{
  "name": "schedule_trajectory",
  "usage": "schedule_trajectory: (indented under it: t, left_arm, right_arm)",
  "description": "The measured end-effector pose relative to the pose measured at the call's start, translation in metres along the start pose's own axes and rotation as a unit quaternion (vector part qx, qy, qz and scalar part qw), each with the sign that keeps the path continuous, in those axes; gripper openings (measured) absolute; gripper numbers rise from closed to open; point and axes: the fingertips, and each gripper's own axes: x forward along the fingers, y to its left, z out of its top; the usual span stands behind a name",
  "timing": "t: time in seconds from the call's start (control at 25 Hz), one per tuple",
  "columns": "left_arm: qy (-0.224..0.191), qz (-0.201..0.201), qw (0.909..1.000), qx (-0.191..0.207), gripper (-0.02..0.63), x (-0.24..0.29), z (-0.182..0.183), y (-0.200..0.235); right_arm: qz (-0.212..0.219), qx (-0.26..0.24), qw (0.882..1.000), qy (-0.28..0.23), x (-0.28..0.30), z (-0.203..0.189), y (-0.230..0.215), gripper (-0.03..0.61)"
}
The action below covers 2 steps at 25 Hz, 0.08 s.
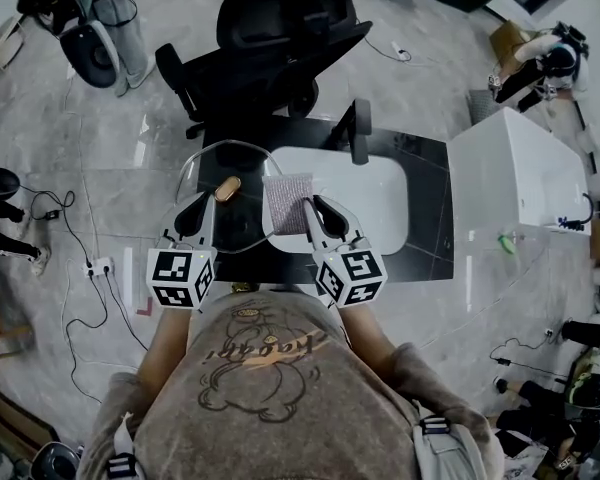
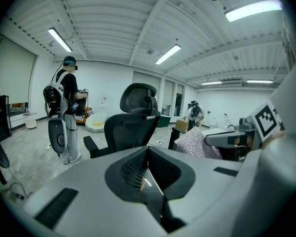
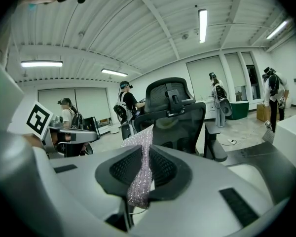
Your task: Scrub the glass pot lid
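Glass pot lid (image 1: 232, 216) (rim pinched) in left tongs (image 1: 196, 206); right tongs (image 1: 311, 208) clamp cloth (image 1: 284, 200).

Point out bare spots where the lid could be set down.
Bare: the black tabletop strip between the basin and the table's right edge, and the basin's right half. Crowded: the left side, where the left tool holds the lid and the right tool the cloth.
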Motion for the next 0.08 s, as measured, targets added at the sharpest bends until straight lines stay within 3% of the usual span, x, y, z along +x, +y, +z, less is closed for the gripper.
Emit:
schedule_trajectory:
  t: [0.08]
  left_arm:
    - [0.002,-0.002,1.0,0.0,0.018,0.0006,0.0001,-0.0011]
  right_arm:
    - [0.0,0.001,1.0,0.0,-0.001,0.0003,0.0,0.063]
